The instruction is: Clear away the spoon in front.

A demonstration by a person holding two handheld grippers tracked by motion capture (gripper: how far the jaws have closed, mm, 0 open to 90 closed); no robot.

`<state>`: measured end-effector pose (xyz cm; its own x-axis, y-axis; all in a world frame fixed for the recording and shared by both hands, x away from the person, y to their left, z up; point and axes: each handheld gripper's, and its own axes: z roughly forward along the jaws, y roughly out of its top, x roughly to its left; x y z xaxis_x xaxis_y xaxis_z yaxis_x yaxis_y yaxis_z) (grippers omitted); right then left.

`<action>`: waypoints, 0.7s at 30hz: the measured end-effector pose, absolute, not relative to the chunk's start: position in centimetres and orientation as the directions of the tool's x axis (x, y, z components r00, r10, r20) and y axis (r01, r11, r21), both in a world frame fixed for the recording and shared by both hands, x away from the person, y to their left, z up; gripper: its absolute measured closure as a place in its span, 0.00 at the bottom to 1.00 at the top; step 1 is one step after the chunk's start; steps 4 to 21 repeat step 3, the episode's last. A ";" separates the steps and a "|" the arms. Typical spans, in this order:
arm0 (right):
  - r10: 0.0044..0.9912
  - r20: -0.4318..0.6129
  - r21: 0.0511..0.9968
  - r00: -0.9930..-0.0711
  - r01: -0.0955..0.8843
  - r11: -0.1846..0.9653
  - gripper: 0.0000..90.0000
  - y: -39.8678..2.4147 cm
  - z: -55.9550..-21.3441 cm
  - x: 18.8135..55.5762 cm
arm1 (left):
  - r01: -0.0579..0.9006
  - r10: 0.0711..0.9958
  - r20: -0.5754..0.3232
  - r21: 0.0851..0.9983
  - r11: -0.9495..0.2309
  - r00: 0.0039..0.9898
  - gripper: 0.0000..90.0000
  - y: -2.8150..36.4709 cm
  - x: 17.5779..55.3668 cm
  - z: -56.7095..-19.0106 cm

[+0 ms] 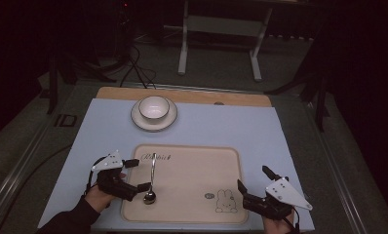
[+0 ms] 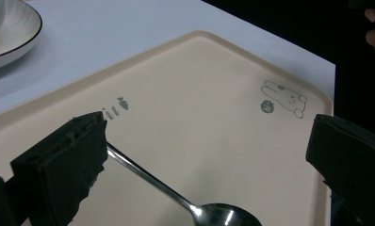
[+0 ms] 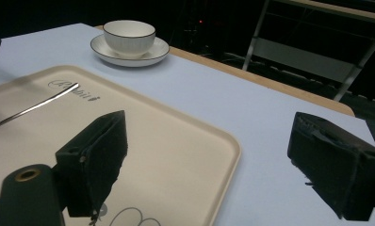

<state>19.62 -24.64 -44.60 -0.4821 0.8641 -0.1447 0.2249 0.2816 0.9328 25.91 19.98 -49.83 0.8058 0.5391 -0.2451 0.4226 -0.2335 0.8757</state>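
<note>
A metal spoon [image 1: 152, 178] lies on a beige tray [image 1: 197, 170] with a rabbit drawing, its bowl toward me and its handle pointing away. My left gripper [image 1: 141, 174] is open at the tray's left edge, its jaws on either side of the spoon's lower handle without touching it. In the left gripper view the spoon [image 2: 152, 181] runs across the tray [image 2: 199, 94] between the spread jaws. My right gripper [image 1: 253, 177] stands open and holds nothing at the tray's near right corner. A white cup [image 1: 153, 107] sits on a saucer [image 1: 136, 117] beyond the tray.
A pale blue mat [image 1: 231, 126] covers the wooden table [image 1: 182, 95]. In the right gripper view the cup [image 3: 129, 35] and saucer [image 3: 105, 52] stand far left, beyond the tray [image 3: 167, 141]. A white metal frame [image 1: 221, 24] and cables stand on the dark floor behind.
</note>
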 end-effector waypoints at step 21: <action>0.863 -0.147 0.932 -0.483 0.225 0.284 0.14 -24.6 -44.6 19.6 | 0.425 0.540 -0.248 0.875 -0.232 0.805 0.00 20.0 25.9 -49.9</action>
